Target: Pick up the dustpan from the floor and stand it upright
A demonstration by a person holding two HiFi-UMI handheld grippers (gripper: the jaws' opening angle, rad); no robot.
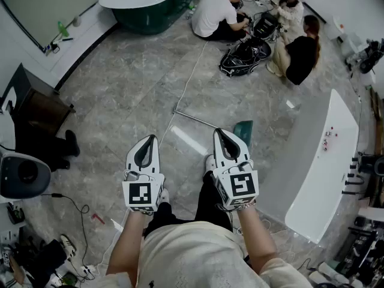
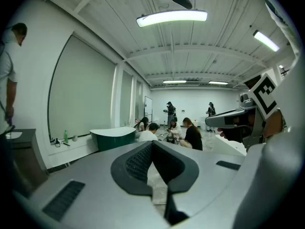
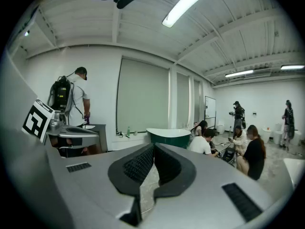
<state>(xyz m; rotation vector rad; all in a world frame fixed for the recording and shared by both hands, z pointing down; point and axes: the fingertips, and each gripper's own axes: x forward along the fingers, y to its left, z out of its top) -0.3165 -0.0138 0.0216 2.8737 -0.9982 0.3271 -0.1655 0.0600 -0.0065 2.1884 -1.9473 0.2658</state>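
The dustpan lies flat on the grey marble floor ahead of me: a green pan [image 1: 245, 131] with a long thin metal handle [image 1: 195, 119] running up and left from it. My left gripper [image 1: 149, 138] and right gripper [image 1: 219, 132] are both held level in front of my body, well above the floor. The right one's tip overlaps the near end of the pan in the head view. Each gripper's jaws meet at the tip with nothing between them, as the left gripper view [image 2: 152, 143] and right gripper view [image 3: 154, 147] show. The dustpan does not appear in either gripper view.
A green bathtub [image 1: 150, 2] stands at the far wall and a white tub [image 1: 324, 173] at my right. Three people [image 1: 216, 14] sit on the floor beyond, around a black bag [image 1: 245, 56]. A white cable [image 1: 186, 83] crosses the floor. A dark cabinet [image 1: 36, 110] stands at the left.
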